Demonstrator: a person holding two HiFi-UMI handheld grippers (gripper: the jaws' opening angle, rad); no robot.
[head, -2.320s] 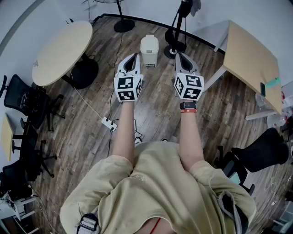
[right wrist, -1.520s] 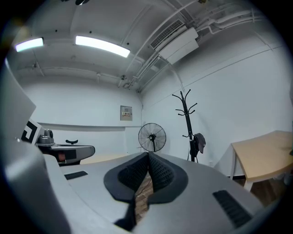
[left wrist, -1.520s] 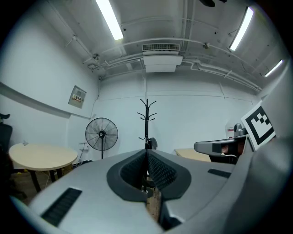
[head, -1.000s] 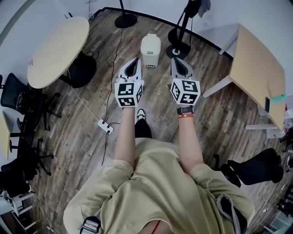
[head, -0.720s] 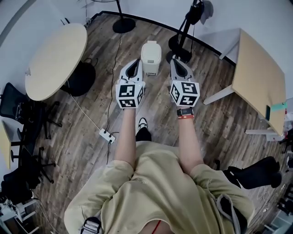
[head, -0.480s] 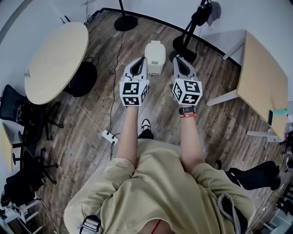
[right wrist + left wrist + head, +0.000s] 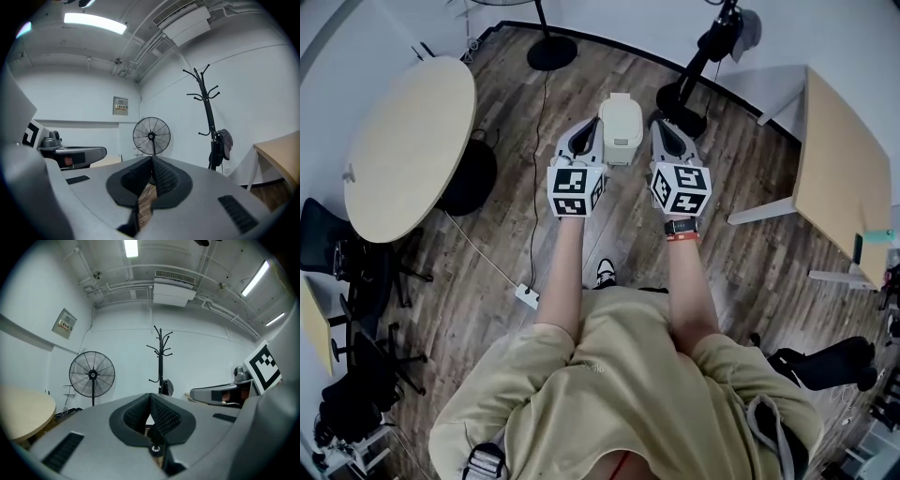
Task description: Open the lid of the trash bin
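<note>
A small cream trash bin [image 7: 621,128] with its lid down stands on the wood floor, seen in the head view between the two grippers' tips. My left gripper [image 7: 585,130] is just left of the bin, my right gripper [image 7: 661,128] just right of it. Both are held level above the floor. In the left gripper view the left gripper [image 7: 150,396] has its jaws pressed together with nothing between them. The right gripper [image 7: 152,159] shows the same in the right gripper view. The bin is hidden in both gripper views.
A round table [image 7: 398,141] stands at the left, a rectangular table [image 7: 844,178] at the right. A coat stand [image 7: 160,357] and a floor fan [image 7: 92,374] are by the far wall. A power strip [image 7: 526,296] and cable lie on the floor at the left.
The person has walked toward the bin. Both grippers, shut throughout, have come forward and now flank it on either side.
</note>
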